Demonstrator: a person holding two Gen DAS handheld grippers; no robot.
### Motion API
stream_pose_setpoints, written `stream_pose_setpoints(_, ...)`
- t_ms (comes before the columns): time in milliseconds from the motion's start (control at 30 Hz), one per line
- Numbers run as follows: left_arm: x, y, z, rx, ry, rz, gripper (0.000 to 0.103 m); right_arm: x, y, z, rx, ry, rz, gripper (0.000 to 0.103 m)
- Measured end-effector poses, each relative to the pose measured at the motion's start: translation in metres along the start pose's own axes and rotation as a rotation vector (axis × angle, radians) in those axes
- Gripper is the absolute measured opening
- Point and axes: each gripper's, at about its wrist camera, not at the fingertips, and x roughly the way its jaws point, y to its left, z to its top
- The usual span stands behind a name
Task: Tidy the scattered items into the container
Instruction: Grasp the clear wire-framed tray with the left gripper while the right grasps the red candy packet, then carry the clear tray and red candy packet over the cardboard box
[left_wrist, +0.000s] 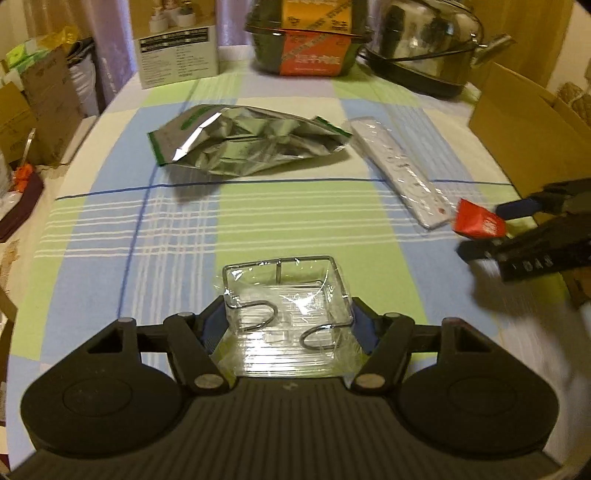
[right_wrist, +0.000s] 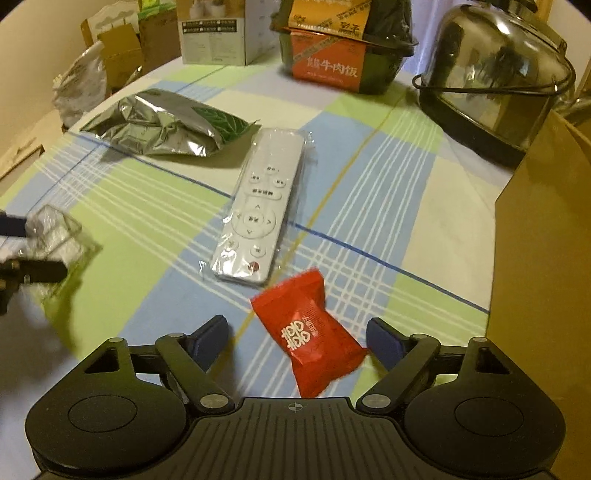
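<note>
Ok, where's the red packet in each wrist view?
Left wrist: red packet at the far right edge, at the tip of the right gripper.
Right wrist: lower centre, between the open fingers, nearer the right one.
Shared landmark: the white remote, just beyond the packet in both.

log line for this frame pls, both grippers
left gripper: shut on wire rack | right gripper: open around red packet | remote, foil bag: on table
</note>
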Motion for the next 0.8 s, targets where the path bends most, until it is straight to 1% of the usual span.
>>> stream_pose_setpoints(33, -0.001, -0.002, -0.001, 0.004, 0.003, -0.009, 0.064, -0.001, 0.000, 0.000, 0.012, -0.002, 0.011, 0.062)
stream_pose_setpoints(67, -0.002, -0.005, -0.002, 0.010, 0.006, -0.016, 0.064, -0.003, 0.002, 0.000, 0.020, -0.003, 0.019, 0.056)
stream_pose_setpoints(100, -0.003, -0.009, -0.003, 0.019, 0.008, -0.024, 0.063, -0.006, 0.005, -0.001, 0.020, -0.002, 0.021, 0.044)
stream_pose_setpoints(133, -0.005, -0.012, -0.005, 0.026, 0.012, -0.034, 0.063, -0.008, 0.008, -0.002, 0.017, -0.001, 0.021, 0.037)
stream_pose_setpoints(333, -0.012, -0.037, -0.017, 0.077, 0.028, -0.086, 0.063, -0.026, 0.021, -0.024, 0.077, 0.007, 0.037, 0.033)
stream_pose_setpoints(467, -0.017, -0.050, -0.024, 0.107, 0.038, -0.094, 0.063, -0.040, 0.029, -0.042, 0.108, 0.017, 0.055, 0.032)
stream_pose_setpoints(600, -0.023, -0.059, -0.031, 0.122, 0.051, -0.097, 0.062, -0.054, 0.033, -0.054, 0.143, 0.022, 0.052, 0.032)
stream_pose_setpoints(667, -0.027, -0.061, -0.034, 0.126, 0.057, -0.094, 0.062, -0.064, 0.033, -0.058, 0.167, 0.016, 0.055, 0.032)
stream_pose_setpoints(800, -0.040, -0.067, -0.038, 0.134, 0.054, -0.092, 0.062, -0.084, 0.035, -0.060, 0.171, -0.004, 0.055, 0.032)
